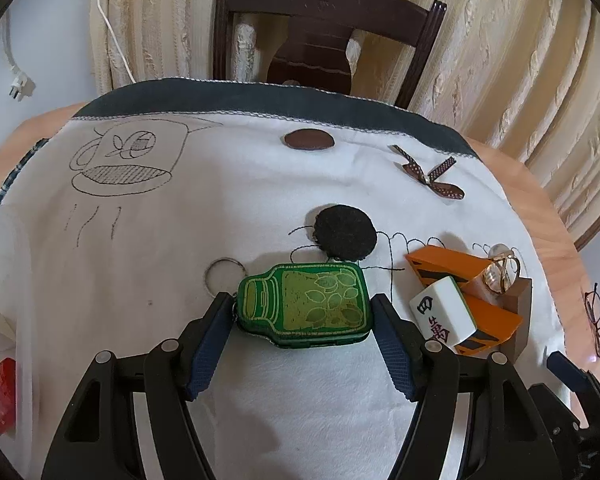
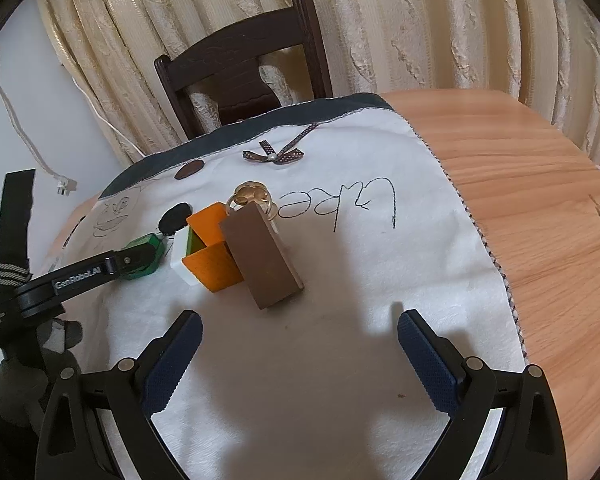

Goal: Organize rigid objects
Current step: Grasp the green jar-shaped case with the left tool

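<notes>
Left wrist view, table (image 1: 540,184): round, wooden, mostly under a white cloth (image 1: 180,208).
Left gripper (image 1: 300,312): jaws spread, flanking the green bottle-shaped keychain (image 1: 306,304), not clearly touching it.
Right gripper (image 2: 300,332): spread wide over bare cloth.
Orange block (image 2: 210,258): mid-cloth, with the brown block (image 2: 262,254) leaning on it.
Mahjong tile (image 1: 444,314): against the orange block.

A dark wooden chair (image 1: 324,28) stands at the top middle of the frame, behind the bench (image 2: 540,208). Cream curtains (image 1: 500,40) hang behind it. A white cord with a plug (image 1: 20,88) dangles at the upper left. A white cloth (image 1: 180,208) with a drawn cup and a small brown bow (image 1: 430,174) covers the bench. Glasses (image 1: 596,320) lie at the right edge.
</notes>
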Motion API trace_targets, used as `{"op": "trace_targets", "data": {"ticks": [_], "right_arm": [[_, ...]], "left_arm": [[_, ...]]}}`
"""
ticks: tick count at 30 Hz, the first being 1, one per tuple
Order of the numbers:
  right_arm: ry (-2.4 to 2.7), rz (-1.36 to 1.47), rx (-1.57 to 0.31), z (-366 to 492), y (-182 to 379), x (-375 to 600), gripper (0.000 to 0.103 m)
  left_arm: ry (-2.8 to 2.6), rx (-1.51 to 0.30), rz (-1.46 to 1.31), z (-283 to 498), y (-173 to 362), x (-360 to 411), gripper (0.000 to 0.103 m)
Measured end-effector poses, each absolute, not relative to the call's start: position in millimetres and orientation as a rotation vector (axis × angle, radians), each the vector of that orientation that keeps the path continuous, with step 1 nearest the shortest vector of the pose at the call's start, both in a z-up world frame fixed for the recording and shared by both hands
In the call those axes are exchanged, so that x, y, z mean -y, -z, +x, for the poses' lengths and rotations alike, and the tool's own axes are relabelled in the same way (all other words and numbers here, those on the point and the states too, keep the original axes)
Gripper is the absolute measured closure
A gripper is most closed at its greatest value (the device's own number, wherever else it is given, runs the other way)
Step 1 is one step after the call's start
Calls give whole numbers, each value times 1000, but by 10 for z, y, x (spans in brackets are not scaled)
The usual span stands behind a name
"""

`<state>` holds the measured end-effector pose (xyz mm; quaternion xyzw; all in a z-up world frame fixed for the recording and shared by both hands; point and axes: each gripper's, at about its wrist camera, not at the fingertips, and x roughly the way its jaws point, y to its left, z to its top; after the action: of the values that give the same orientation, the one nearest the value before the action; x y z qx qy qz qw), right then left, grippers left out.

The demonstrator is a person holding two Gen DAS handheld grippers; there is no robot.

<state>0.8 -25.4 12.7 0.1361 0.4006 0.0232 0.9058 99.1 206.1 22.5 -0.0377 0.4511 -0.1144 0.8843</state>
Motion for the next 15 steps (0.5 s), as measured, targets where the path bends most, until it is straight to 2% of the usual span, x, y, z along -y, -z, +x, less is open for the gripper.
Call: {"op": "trace_targets", "data": {"ticks": [15], "right_arm": [[-20,6,-829,298,-254,-19,3]], "left_arm": [[248,-890,-66,877,-310,-2073,33]]}}
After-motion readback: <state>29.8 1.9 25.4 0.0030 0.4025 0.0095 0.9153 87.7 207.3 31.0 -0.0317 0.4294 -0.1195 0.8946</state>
